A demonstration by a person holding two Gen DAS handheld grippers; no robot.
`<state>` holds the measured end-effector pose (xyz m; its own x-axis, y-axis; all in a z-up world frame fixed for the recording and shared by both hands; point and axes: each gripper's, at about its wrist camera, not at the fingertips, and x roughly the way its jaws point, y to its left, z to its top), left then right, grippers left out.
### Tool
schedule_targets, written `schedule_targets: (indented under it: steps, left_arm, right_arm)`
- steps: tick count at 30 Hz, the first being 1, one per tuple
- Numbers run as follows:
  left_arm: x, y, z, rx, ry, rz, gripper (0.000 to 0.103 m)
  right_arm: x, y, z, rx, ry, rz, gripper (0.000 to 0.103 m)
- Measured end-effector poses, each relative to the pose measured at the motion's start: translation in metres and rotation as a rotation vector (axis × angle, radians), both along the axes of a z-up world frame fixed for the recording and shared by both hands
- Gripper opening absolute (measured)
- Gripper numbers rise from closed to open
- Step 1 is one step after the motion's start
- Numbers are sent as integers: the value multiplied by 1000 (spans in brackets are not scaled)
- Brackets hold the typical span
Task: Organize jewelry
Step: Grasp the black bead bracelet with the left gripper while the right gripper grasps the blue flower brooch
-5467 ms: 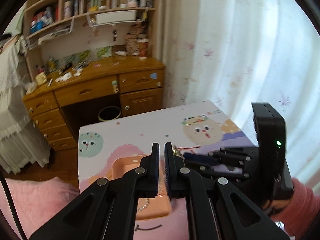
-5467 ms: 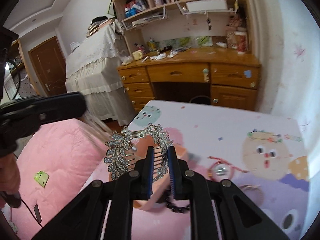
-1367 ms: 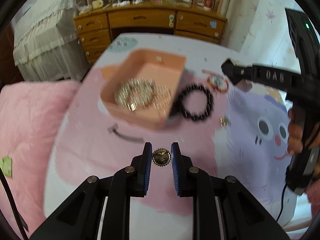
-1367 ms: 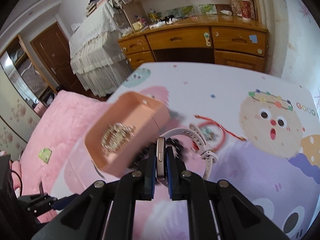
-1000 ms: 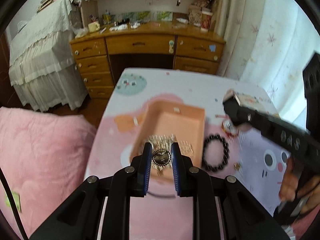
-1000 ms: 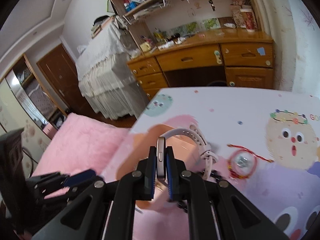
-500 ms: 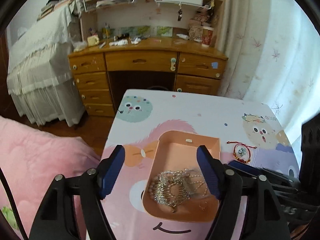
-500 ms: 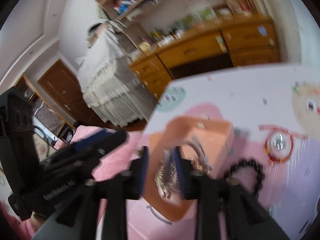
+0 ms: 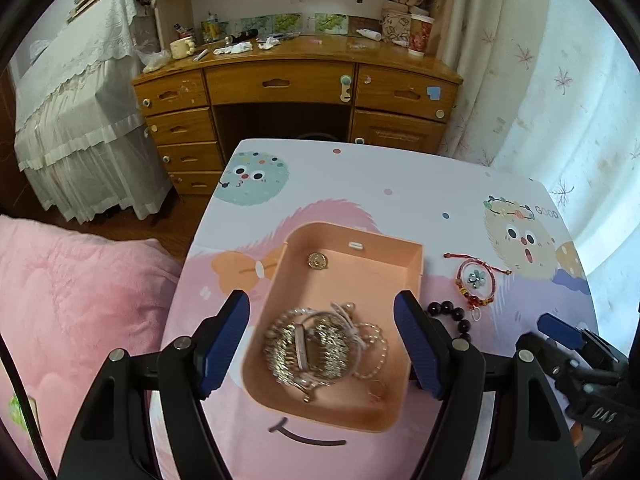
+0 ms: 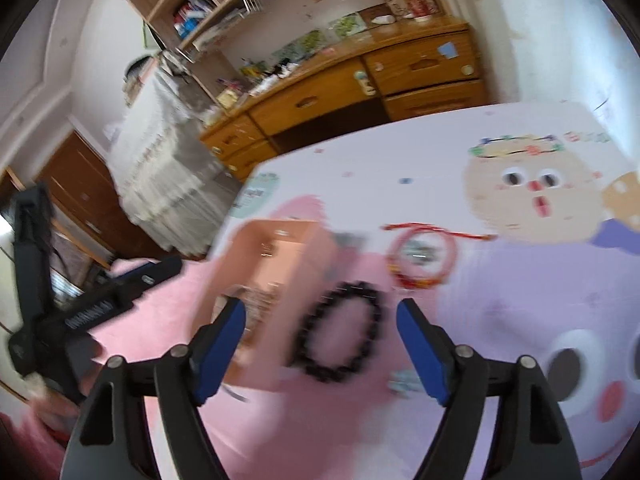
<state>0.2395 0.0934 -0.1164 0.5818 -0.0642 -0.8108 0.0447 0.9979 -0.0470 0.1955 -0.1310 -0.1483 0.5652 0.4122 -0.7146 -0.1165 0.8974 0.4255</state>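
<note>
Jewelry (image 9: 320, 350) heaped in peach tray (image 9: 414, 268), left claw (image 9: 322, 342) and right claw (image 10: 320, 340) both spread apart

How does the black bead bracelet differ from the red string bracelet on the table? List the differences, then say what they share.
The black bead bracelet is a ring of dark round beads; the red string bracelet is a thin cord with a flower charm in its middle. The black one lies right beside the peach tray; the red one lies farther from it. The red one trails loose cord ends; the black one is a closed loop. Both lie flat on the table, outside the tray.
</note>
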Motion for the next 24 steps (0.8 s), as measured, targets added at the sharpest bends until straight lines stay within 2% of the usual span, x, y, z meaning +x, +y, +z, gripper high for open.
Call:
schedule_targets:
  steps: [2, 5, 12, 17, 20, 22, 24]
  left_arm:
    - [-3, -7, -2, -12, 5, -12, 73]
    - [-8, -24, -5, -27, 26, -98, 73]
    - [-26, -76, -10, 52, 24, -417, 73]
    - [-29, -115, -22, 151, 71, -645, 73]
    - [-25, -131, -33, 201, 115, -729, 72]
    - [-22, -142, -42, 223, 146, -770, 67]
    - [-20, -151, -53, 238, 187, -803, 65]
  right_arm:
    - [-5, -5, -2, -75, 2, 10, 79]
    - [-14, -10, -7, -199, -14, 52, 79]
    - [-42, -2, -23, -452, -103, 231, 79]
    - [-57, 9, -32, -480, -187, 365, 79]
    - [-57, 16, -43, -482, -177, 420, 79]
    - [-56, 19, -48, -482, -175, 438, 74]
    - [-52, 19, -54, -479, -160, 441, 64]
